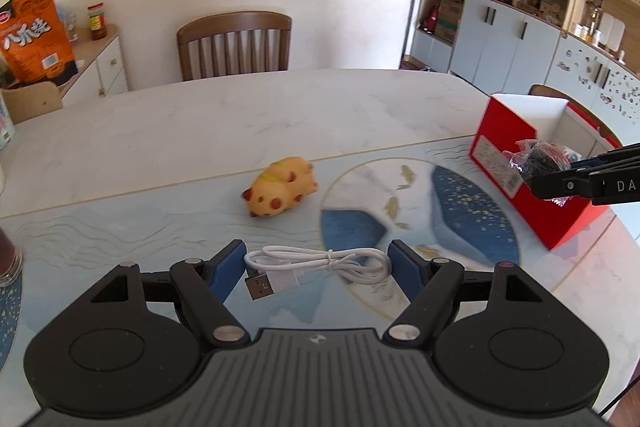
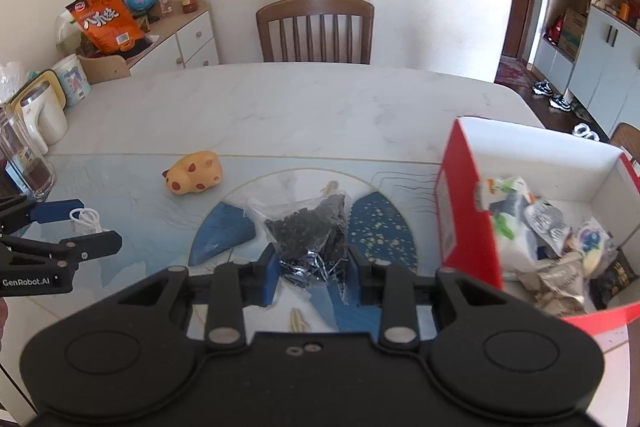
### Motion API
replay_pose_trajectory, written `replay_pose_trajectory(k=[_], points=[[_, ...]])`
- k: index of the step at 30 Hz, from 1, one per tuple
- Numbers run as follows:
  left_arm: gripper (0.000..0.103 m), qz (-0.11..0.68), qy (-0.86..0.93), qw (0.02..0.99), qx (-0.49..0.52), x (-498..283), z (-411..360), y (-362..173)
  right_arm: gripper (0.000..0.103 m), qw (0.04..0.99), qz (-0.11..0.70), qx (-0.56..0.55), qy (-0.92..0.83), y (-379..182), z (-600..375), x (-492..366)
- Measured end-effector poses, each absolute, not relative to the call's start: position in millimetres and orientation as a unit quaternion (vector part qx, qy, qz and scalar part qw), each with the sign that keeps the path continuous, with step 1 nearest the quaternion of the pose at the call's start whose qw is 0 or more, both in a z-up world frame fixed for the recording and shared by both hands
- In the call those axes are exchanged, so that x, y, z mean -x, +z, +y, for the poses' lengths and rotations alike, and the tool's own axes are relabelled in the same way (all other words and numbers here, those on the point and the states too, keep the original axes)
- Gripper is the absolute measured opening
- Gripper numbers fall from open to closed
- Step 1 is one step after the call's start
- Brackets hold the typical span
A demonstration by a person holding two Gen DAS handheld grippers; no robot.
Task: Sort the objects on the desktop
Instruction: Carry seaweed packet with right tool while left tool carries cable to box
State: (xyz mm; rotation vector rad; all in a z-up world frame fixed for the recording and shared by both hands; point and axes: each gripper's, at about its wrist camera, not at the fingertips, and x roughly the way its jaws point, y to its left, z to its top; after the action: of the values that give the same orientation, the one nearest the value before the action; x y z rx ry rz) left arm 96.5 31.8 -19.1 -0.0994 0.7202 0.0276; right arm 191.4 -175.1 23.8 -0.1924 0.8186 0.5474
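Screws in a clear plastic bag (image 2: 310,239) are what your right gripper (image 2: 314,277) has clamped: the blue pads pinch the lower part of the bag at bottom centre of the right wrist view, and the rest of it bulges up and forward from the jaws. Judge it as a dense, floppy load; the small metal pieces will shift inside the film, and the film itself is slick and can tear on sharp tips. Your hold sits low on the gathered end, which looks sound, but a sudden swing could let the weight slide through the pads.

The red box (image 2: 468,211) stands at the right of that view, open-topped and already holding crumpled packets (image 2: 560,239). Its near wall is just beside the bag, so the bag probably goes over that rim.

Your left gripper (image 1: 318,267) has its jaws set wide with a coiled white USB cable (image 1: 320,263) between the pads, at lower centre of the left wrist view. Whether the pads actually press on the coil I cannot tell. Light, springy and tied in the middle, it is best taken across the bundle, not by the plug.

A yellow spotted toy (image 1: 282,191) lies on the table (image 1: 200,131), centre left, apart from both grippers; it looks soft and easy to squeeze around its body.
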Motion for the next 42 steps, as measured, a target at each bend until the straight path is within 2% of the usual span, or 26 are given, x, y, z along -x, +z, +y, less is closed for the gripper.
replay_pose_trajectory(k=[20, 42], points=[[0.078, 0.332, -0.064, 0.941, 0.024, -129, -53, 16, 0.032, 0.891, 0.388, 0.073, 0.223, 46, -255, -187], [0.078, 0.32, -0.109, 0.941, -0.004, -182, -159, 34, 0.032, 0.891, 0.389, 0.074, 0.221, 52, -347, -227]])
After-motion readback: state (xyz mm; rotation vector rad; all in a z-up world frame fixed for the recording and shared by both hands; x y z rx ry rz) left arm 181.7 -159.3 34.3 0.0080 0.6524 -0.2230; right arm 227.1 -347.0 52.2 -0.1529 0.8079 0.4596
